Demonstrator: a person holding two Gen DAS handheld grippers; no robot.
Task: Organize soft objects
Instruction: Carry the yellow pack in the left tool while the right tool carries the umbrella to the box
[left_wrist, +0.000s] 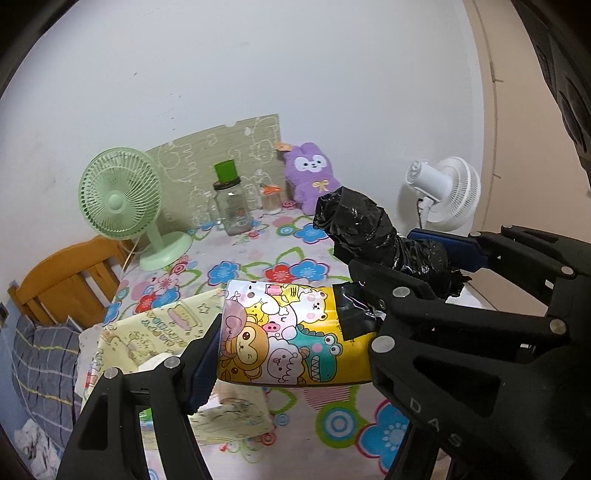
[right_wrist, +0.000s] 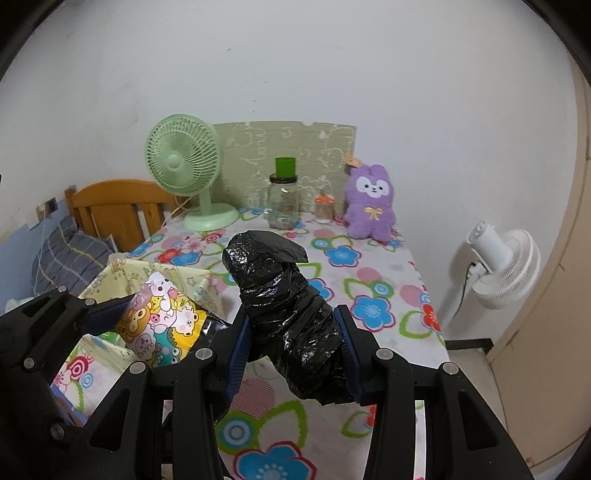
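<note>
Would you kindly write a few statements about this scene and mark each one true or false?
1. The right gripper is shut on a roll of crinkled black plastic bags. True.
2. The left gripper is empty. False: it holds a yellow cartoon-animal printed plastic roll.
3. The purple plush rabbit sits at the far end of the flowered tablecloth. True.
4. The mint-green desk fan stands on the floor. False: it stands on the table; the white fan is beside the table.
5. The clear glass jar is lying on its side. False: it stands upright.
</note>
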